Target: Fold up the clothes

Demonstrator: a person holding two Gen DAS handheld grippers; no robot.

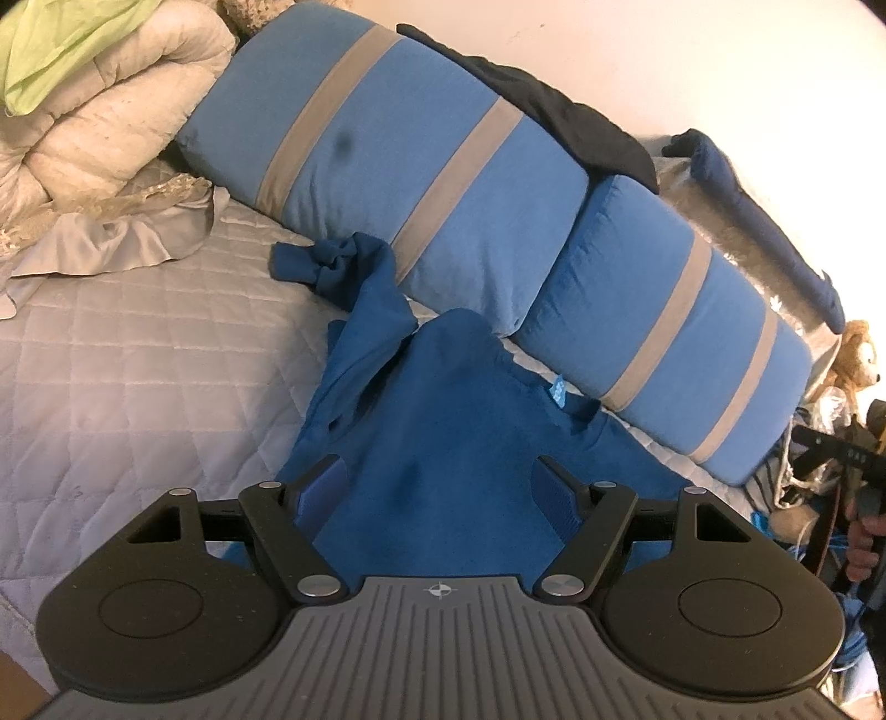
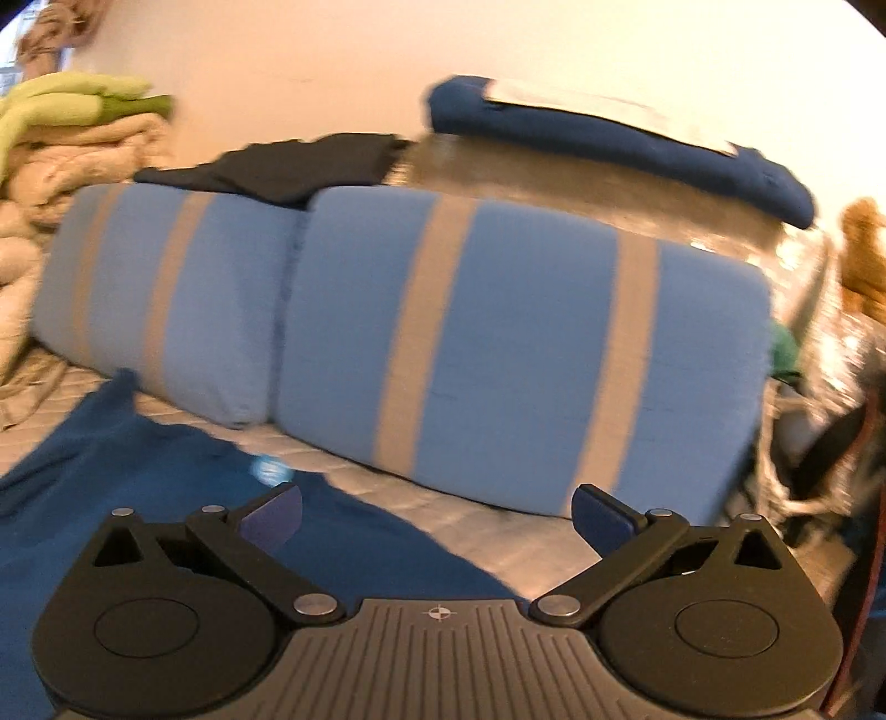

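While the blue shirt (image 1: 443, 443) lies spread out on the bed (image 1: 138, 360), the left gripper (image 1: 443, 493) is held just above it. Its two fingers (image 1: 324, 490) are spread wide apart, and nothing is held between them. The shirt's body is seen right under the gap between them. One sleeve (image 1: 354, 288) is bunched up and twisted, and it reaches up to the long blue pillow (image 1: 387, 155) with grey stripes. A small light blue tag (image 1: 558, 390) is seen at the shirt's neck, close to a second striped pillow (image 1: 664, 332).

The right gripper (image 2: 437, 515) is held over the edge of the same shirt (image 2: 138, 487). Its fingers (image 2: 274, 518) are also spread wide, and nothing is gripped. The shirt is seen under the left finger only, and the quilted bed cover (image 2: 498, 531) is seen under the rest of the gap. This picture is blurry.

A dark cloth (image 1: 554, 105) is laid on top of the pillows. A puffy cream blanket (image 1: 111, 111) with a green cloth (image 1: 55, 44) on it is piled at the far left. A brown soft toy (image 1: 855, 354) is seen at the right edge, past the pillows. A hand (image 1: 864, 543) is seen at the far right in the left view.
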